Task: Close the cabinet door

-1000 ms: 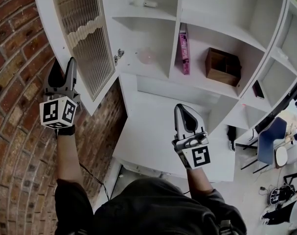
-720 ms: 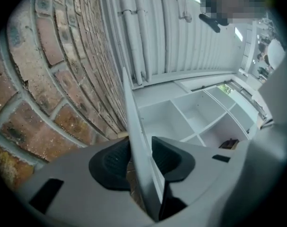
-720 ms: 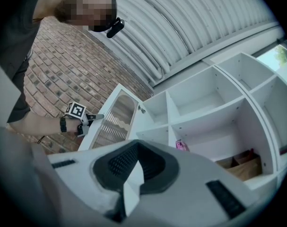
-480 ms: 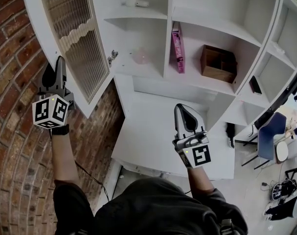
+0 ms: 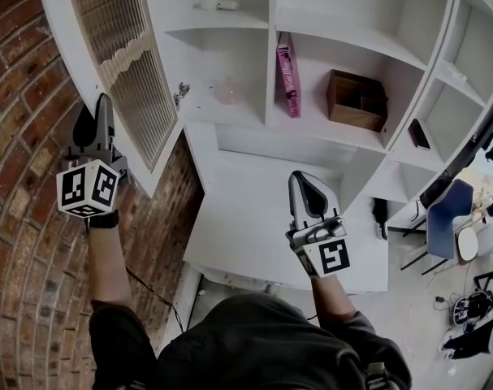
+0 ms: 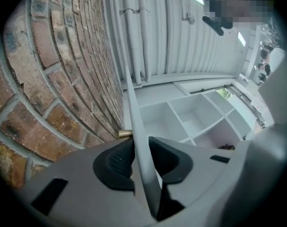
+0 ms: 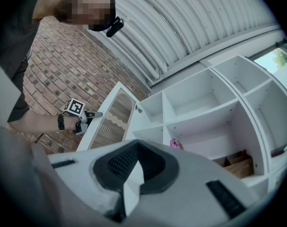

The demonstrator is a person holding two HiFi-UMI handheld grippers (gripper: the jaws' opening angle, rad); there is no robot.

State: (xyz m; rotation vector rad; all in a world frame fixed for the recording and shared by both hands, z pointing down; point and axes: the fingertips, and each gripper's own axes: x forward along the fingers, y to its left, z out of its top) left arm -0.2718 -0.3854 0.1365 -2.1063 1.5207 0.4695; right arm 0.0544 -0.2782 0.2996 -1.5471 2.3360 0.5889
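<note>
The white cabinet door [image 5: 63, 47] with its ribbed glass panel [image 5: 124, 63] stands swung open at the upper left, against the brick wall. My left gripper [image 5: 100, 108] is at the door's outer edge. In the left gripper view that thin white edge [image 6: 134, 108] runs between the two pads, and the jaws of the left gripper [image 6: 136, 150] are closing on it. My right gripper [image 5: 304, 184] hangs low in the middle, shut and holding nothing, in front of the white shelving. The right gripper view shows the door [image 7: 108, 119] with the left gripper [image 7: 93, 115] on it.
A brick wall [image 5: 27, 153] lies right behind the open door. The white shelf unit [image 5: 270, 136] holds a pink book [image 5: 287, 71], a brown wooden box [image 5: 356, 100] and a small white object [image 5: 216, 5]. A blue chair [image 5: 445, 218] stands at the right.
My left gripper's jaws have narrowed from spread wide to pinched on the door's edge. The right gripper has stayed in place.
</note>
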